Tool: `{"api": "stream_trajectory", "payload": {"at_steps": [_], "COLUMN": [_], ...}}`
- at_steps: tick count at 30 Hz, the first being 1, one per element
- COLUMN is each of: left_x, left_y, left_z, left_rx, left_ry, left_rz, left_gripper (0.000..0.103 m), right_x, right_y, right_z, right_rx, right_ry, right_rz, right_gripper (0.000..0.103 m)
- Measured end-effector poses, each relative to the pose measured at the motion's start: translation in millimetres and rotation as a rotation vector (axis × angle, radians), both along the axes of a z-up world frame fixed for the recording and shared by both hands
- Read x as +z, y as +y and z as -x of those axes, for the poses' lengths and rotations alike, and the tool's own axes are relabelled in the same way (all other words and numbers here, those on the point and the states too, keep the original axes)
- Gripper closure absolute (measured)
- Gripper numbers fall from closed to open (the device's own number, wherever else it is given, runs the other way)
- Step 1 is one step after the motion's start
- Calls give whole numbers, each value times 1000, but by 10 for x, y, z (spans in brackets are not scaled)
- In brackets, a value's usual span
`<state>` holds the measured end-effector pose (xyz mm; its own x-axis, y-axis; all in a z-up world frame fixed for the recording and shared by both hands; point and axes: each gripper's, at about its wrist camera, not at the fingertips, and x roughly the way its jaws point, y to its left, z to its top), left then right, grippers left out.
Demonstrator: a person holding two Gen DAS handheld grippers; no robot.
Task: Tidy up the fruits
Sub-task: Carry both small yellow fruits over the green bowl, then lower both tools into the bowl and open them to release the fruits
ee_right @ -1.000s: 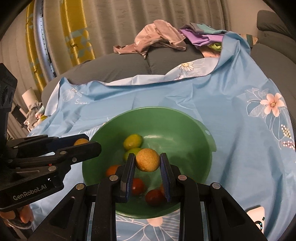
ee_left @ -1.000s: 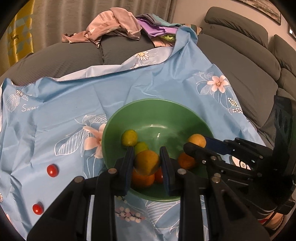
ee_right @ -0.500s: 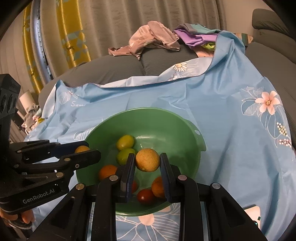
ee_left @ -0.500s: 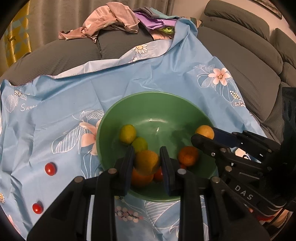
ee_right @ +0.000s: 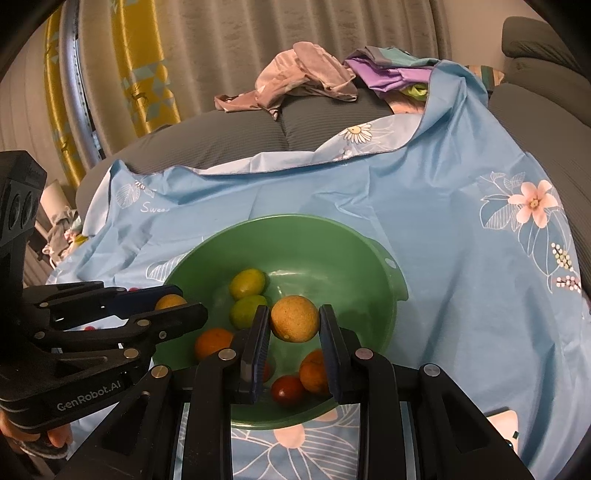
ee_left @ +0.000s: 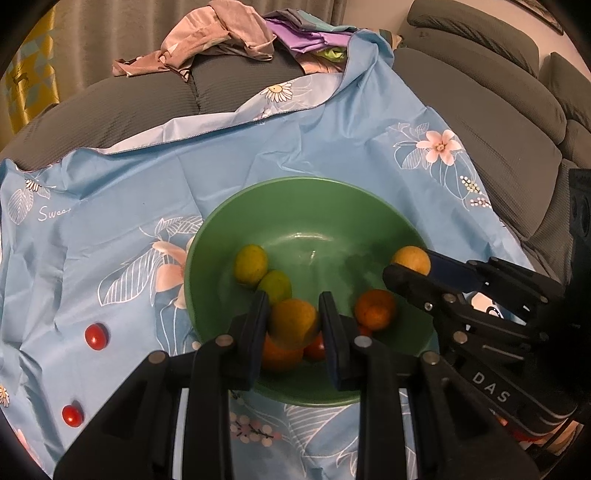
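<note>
A green bowl (ee_left: 280, 195) (ee_right: 351, 236) sits on the blue flowered cloth (ee_left: 129, 192). It holds two green-yellow fruits (ee_left: 251, 264), oranges (ee_left: 375, 308) and small red tomatoes (ee_right: 288, 389). My left gripper (ee_left: 293, 321) is shut on a yellow-orange fruit (ee_left: 293, 323) above the bowl's near side. My right gripper (ee_right: 293, 325) is shut on a yellow-orange fruit (ee_right: 294, 317) above the bowl's near right. Each gripper shows in the other's view: the right (ee_left: 410, 267), the left (ee_right: 173, 306).
Two red tomatoes (ee_left: 96, 336) (ee_left: 72, 415) lie on the cloth left of the bowl. A pile of clothes (ee_left: 229, 33) rests on the grey sofa (ee_left: 480, 122) behind. A yellow curtain (ee_right: 147, 62) hangs at the back left.
Both grippers have drawn back a little toward the bowl's near rim, each still holding its fruit. The fruits in the bowl have not moved.
</note>
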<state>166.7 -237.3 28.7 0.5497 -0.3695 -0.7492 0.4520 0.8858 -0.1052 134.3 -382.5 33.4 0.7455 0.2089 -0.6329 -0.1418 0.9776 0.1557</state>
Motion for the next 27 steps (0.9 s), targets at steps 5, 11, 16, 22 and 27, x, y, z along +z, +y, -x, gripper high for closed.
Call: {"api": "stream_trajectory", "payload": {"at_steps": [5,11,16,22,27], "left_x": [-17,-45,-59,-65,-71], "left_y": [-21,-28,-30,-44,-65], "left_z": [-10,-21,-27,-29,-27], "left_rx": [-3,-8,-12,-11,-14], "left_ry": [2,6,8,11,11], "left_rz": [-8,-18,-24,-26,-34], "left_gripper": [75,75,75,75,75], "right_x": [-1,-10,-9,-5,-4], "right_y": [-9,-23,-21,-17,-16], "right_z": [-8,-17,-18,-18,-22], "right_rx": [-8,-12,-13,-14,-15], "right_ry": [0,3,4,5,6], "right_rz": [5,7,8,8,11], "right_gripper": [74,74,74,74,74]}}
